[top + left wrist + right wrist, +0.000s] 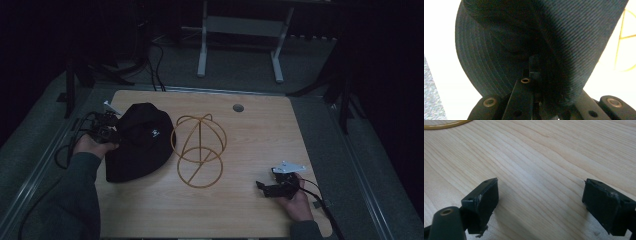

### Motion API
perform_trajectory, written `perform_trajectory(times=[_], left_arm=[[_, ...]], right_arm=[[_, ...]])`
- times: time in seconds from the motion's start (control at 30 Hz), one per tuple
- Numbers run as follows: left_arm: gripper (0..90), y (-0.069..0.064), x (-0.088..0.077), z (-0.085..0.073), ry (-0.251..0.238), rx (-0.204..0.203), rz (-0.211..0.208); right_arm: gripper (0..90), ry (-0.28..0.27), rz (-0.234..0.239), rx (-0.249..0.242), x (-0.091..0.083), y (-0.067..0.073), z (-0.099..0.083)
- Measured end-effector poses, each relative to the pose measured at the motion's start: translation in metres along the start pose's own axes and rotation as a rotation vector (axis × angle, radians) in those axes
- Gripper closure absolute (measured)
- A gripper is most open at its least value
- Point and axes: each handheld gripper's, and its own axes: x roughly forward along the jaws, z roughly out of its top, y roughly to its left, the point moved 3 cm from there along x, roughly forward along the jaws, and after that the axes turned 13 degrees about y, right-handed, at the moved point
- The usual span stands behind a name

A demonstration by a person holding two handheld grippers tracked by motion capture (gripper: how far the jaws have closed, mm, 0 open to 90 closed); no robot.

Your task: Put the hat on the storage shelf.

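A black fabric bucket hat [136, 142] with a small white logo on its crown lies on the left part of the light wooden bench [250, 140], its brim spread toward the near edge. The left hand-held gripper [111, 131] meets the hat at its left side, held by the person's left hand [91, 145], whose grey-green sleeve comes up from the bottom left corner. In the left gripper view the 2 black jaws are drawn together on a fold of the hat's ribbed cloth [564, 50], with the stitched brim curving away to the left, so this gripper is clamped on the hat.

Just to the right of the hat stands a yellow wire hat stand [199, 150], a round ring on the bench with curved hoops rising to a dome. The hat's right edge lies just beside the wire frame; whether they touch cannot be told.

The right hand-held gripper [265, 187] rests low over the near right part of the bench, well apart from the hat, cradled in the person's right hand [295, 202] with a grey three-cornered plate on top. In the right gripper view its 2 jaws stand wide apart with bare wood grain between them, and a piece of the yellow ring [444, 125] shows at the top left corner.
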Motion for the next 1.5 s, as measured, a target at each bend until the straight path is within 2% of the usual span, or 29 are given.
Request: perform_trajectory(times=[0.83, 0.97, 1.2, 1.5], left_arm=[[88.2, 0.0, -0.03, -0.002, -0.018, 0.021, -0.005], [88.2, 0.001, -0.035, -0.003, -0.026, 0.018, -0.018], [88.2, -0.001, -0.047, -0.002, -0.037, 0.031, -0.004], [88.1, -0.003, -0.058, -0.002, -0.045, 0.038, -0.009]], right_arm=[[13.7, 0.0, 0.0, 0.001, 0.0, 0.0, 0.0], [13.7, 0.0, 0.0, 0.001, 0.0, 0.0, 0.0], [13.7, 0.0, 0.0, 0.001, 0.0, 0.0, 0.0], [13.8, 0.0, -0.001, 0.001, 0.0, 0.0, 0.0]])
